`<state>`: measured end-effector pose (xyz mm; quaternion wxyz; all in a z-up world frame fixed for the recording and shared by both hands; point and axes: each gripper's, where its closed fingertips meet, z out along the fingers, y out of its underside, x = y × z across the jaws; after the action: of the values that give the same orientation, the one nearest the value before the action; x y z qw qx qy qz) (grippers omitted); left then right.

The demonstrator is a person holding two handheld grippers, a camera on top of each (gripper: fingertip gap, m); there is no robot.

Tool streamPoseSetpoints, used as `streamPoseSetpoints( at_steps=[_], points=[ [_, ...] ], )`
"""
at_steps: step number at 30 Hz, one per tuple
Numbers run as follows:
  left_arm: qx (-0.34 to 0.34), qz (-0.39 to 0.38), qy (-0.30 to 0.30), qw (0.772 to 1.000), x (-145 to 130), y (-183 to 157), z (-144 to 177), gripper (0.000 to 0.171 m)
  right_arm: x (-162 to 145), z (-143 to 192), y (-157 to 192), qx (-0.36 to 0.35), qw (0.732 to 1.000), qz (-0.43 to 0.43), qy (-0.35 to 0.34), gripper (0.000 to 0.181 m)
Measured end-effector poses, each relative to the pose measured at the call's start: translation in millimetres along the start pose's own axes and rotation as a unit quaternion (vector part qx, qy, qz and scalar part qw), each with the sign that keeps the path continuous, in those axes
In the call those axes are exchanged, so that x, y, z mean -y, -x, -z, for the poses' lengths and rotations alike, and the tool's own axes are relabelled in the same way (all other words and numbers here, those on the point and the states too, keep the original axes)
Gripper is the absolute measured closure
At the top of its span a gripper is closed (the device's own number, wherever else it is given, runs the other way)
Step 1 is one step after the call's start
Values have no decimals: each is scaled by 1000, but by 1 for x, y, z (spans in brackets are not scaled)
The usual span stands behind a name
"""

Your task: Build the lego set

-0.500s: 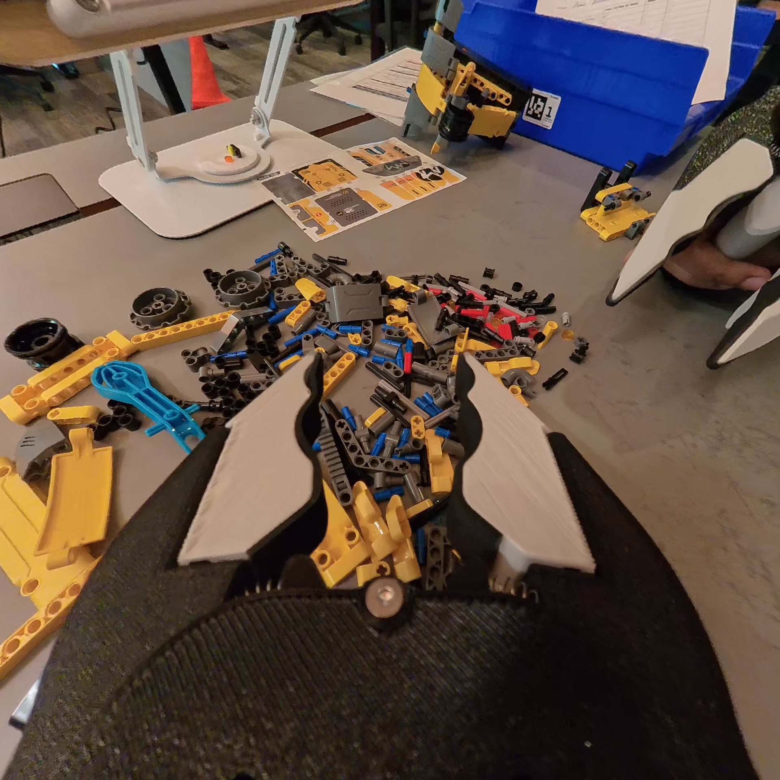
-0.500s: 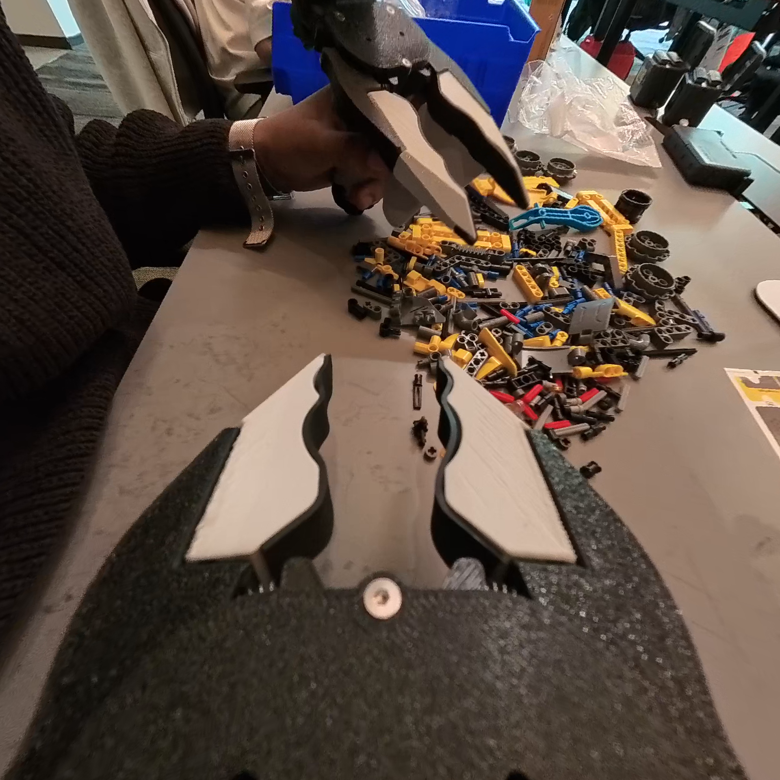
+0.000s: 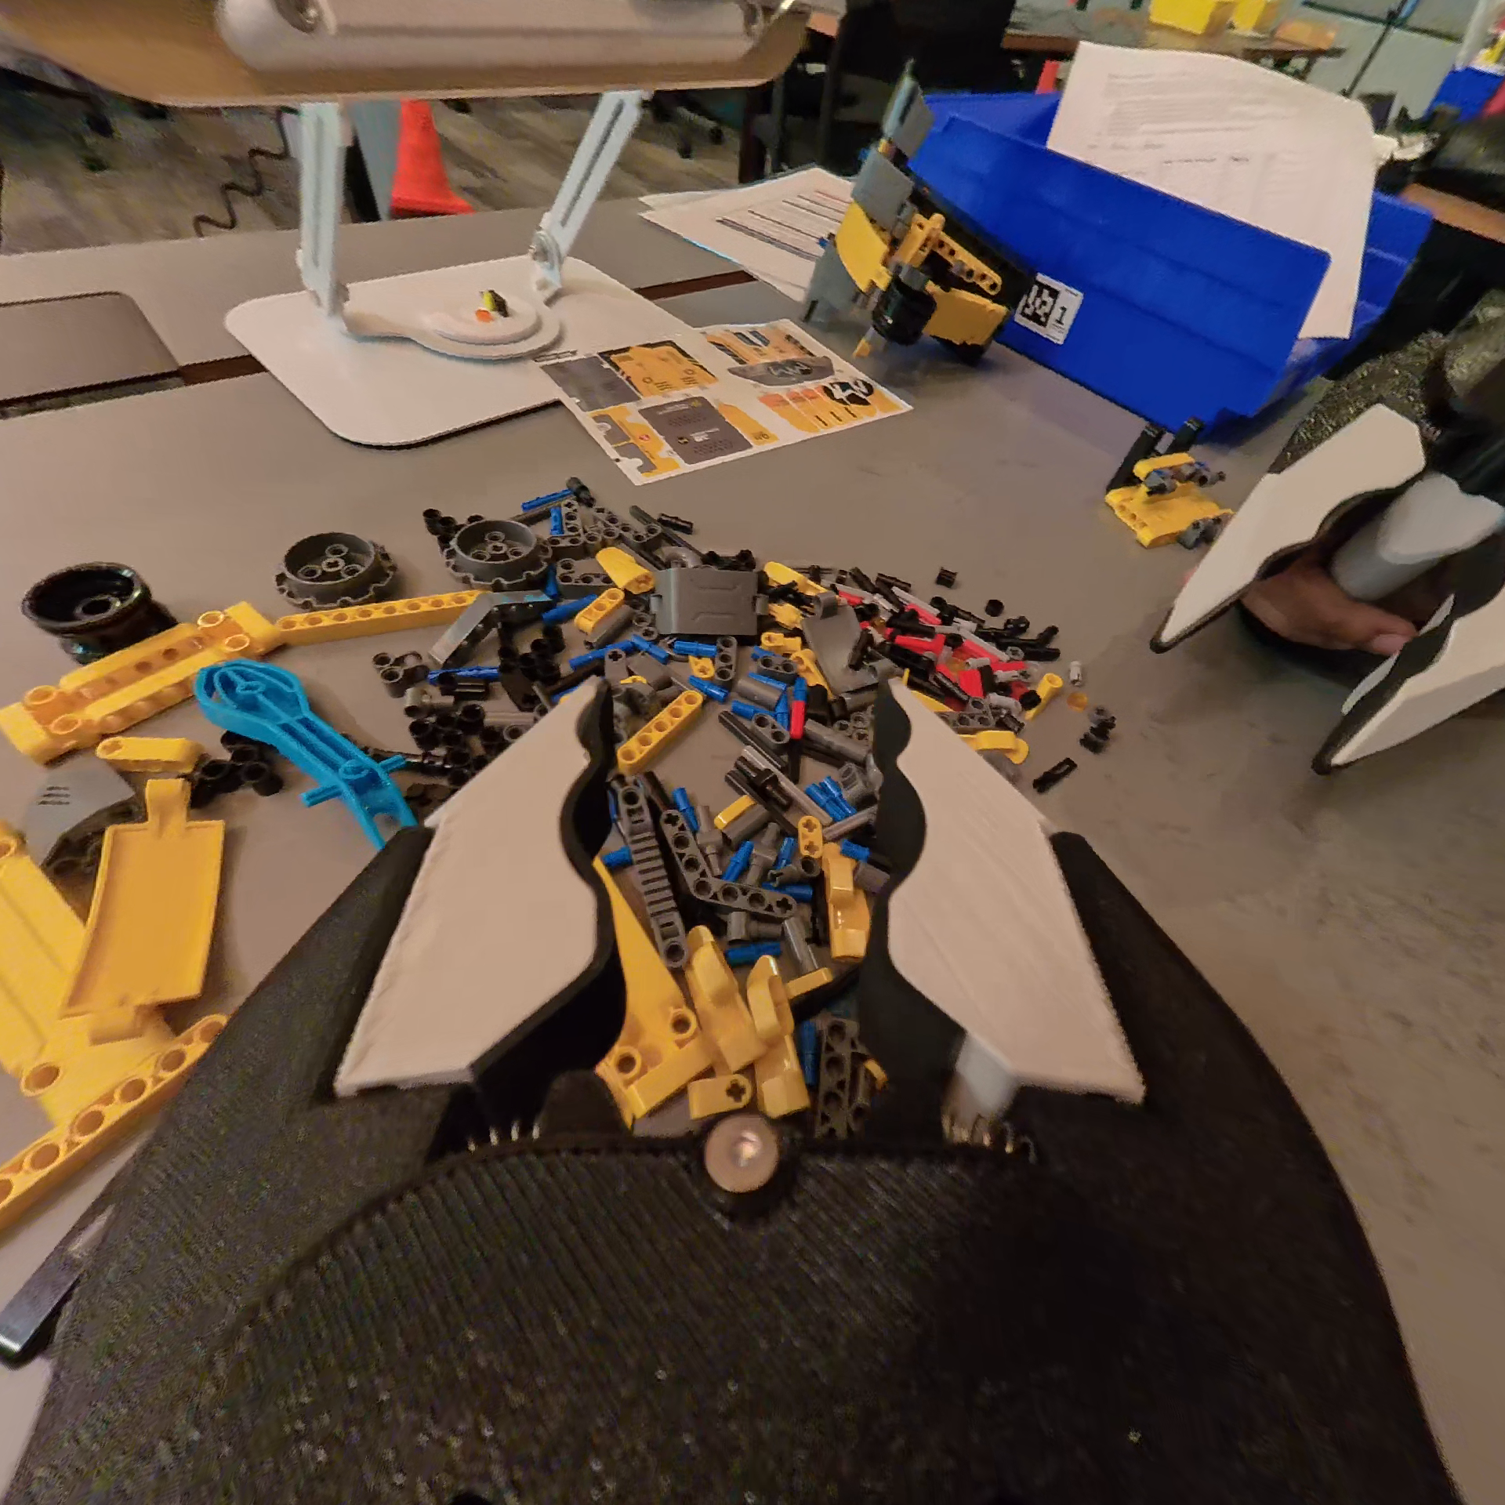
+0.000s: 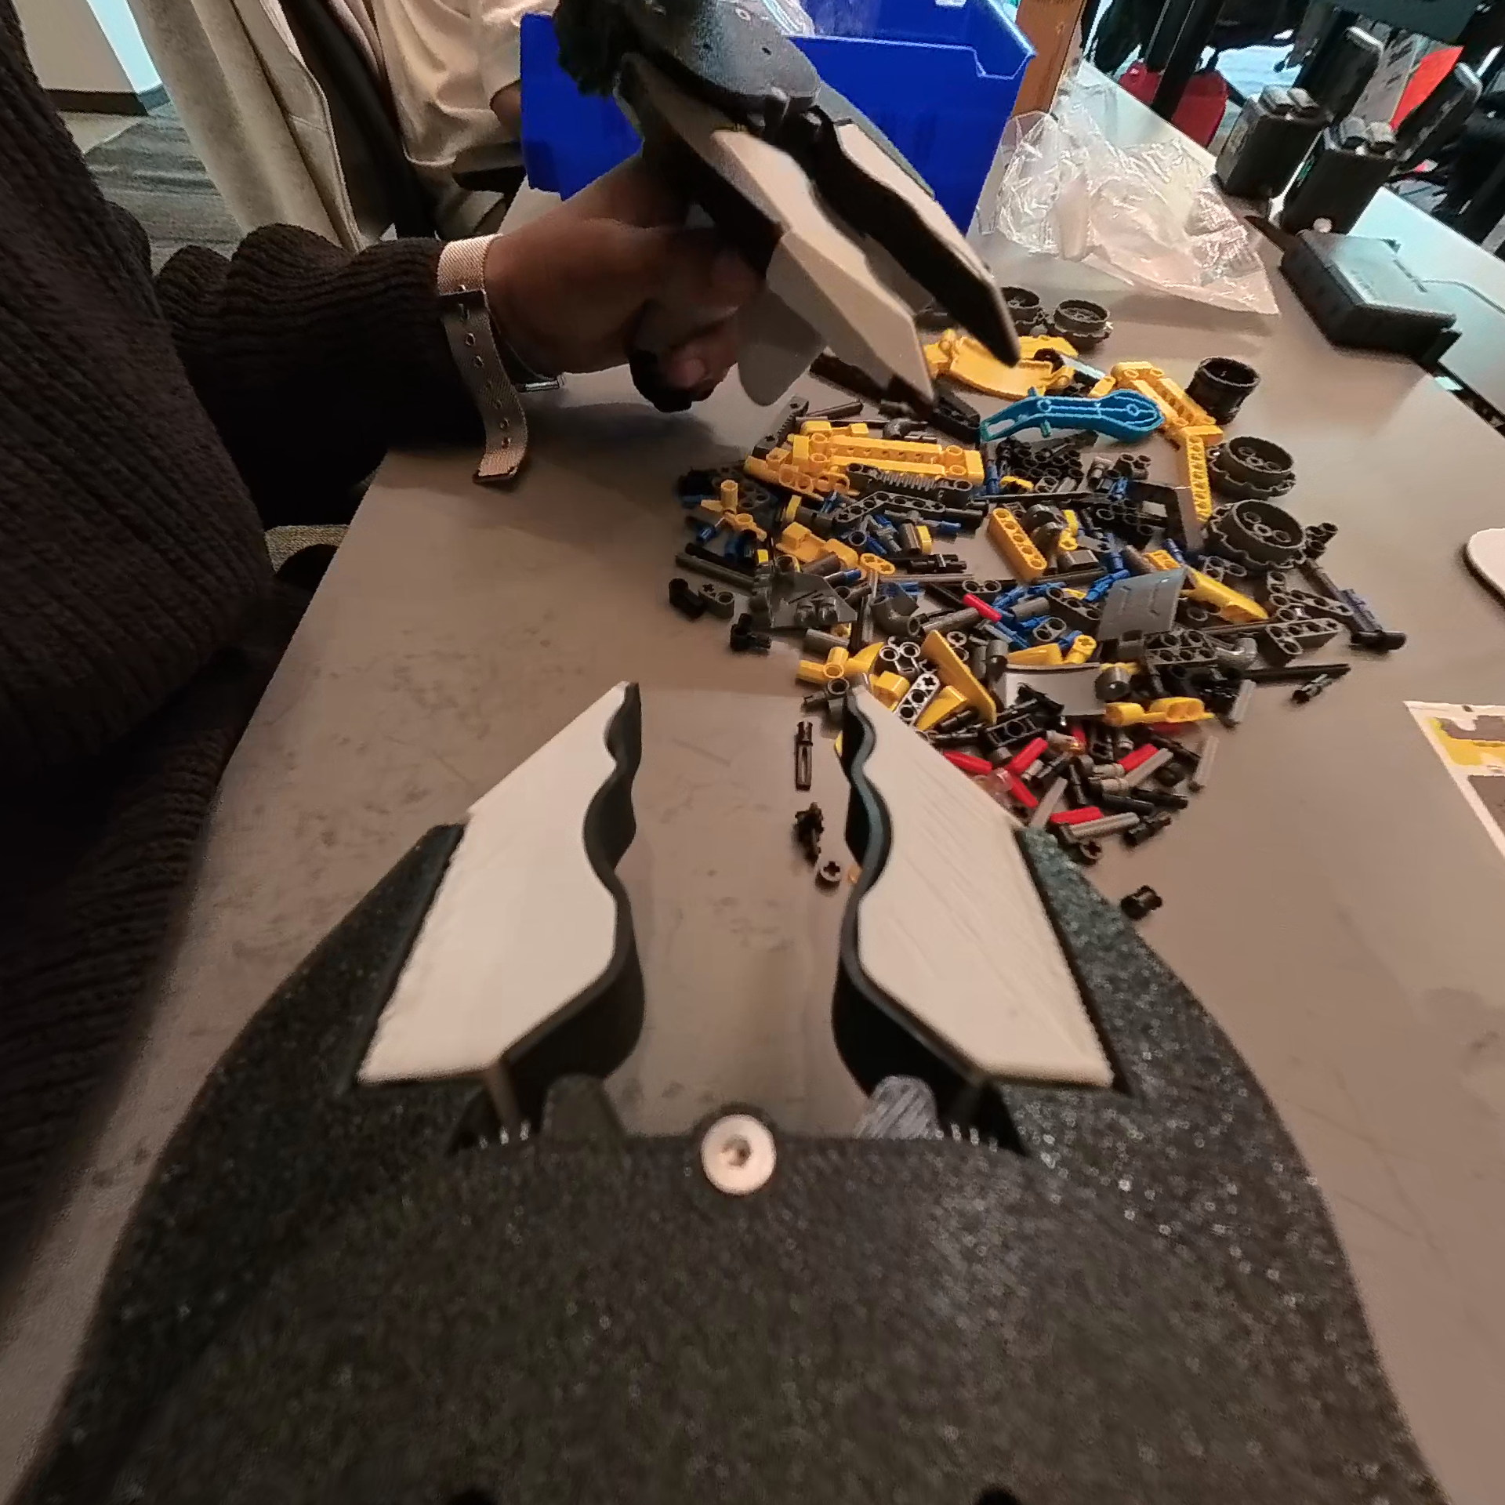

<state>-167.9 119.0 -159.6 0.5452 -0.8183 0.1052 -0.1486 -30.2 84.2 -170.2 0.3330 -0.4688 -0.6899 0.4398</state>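
A pile of small yellow, black, grey, blue and red building-toy pieces (image 3: 733, 668) lies on the grey table (image 3: 1221, 936). My left gripper (image 3: 745, 708) is open and empty, hovering over the near part of the pile. It also shows in the right wrist view (image 4: 969, 375), held by a hand, tips pointing down at the pile's far edge. My right gripper (image 4: 737, 708) is open and empty over bare table beside the pile (image 4: 1018, 586), with a small black pin (image 4: 804, 753) between its tips. It shows in the left wrist view (image 3: 1238, 708) at the right.
A blue plastic tool (image 3: 301, 741), long yellow beams and black wheels (image 3: 89, 607) lie left of the pile. A part-built yellow model (image 3: 920, 261), a small yellow assembly (image 3: 1156, 497), a sticker sheet (image 3: 717, 399), a white stand base (image 3: 366, 383) and a blue bin (image 3: 1181, 269) stand behind.
My left gripper has lifted and tilted up slightly over the pile. My right gripper has not moved. Both stay open.
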Motion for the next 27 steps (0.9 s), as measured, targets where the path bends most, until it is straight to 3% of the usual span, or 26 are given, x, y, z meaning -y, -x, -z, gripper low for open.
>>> streamPoseSetpoints(
  at_steps=[7, 13, 16, 19, 20, 22, 24, 27],
  points=[
    [4, 4, -6, 1000, 1, 2, 1, 110, 1, 1, -3, 5, 1000, -18, -6, 136],
    [10, -28, 14, 999, -5, -2, -4, 111, 4, 5, -10, 3, 999, -47, -22, 181],
    [8, -38, 15, 999, -5, -4, -4, 112, 6, 6, -8, 12, 998, -50, -28, 181],
    [5, -42, 14, 999, -5, -6, -5, 112, 5, 5, -6, 12, 999, -41, -24, 151],
    [6, -43, 13, 999, -4, -6, -5, 112, 4, 5, -6, 10, 999, -36, -20, 151],
    [-9, -45, 12, 999, -3, -11, -2, 127, 4, 5, 0, 19, 999, -21, -20, 173],
    [-24, -40, -2, 999, 2, -15, 1, 144, 5, 6, 1, 15, 999, -11, -26, 180],
    [-27, -45, -32, 998, 12, -17, 9, 171, 4, 5, -2, 10, 1000, -17, -19, 157]
  ],
)
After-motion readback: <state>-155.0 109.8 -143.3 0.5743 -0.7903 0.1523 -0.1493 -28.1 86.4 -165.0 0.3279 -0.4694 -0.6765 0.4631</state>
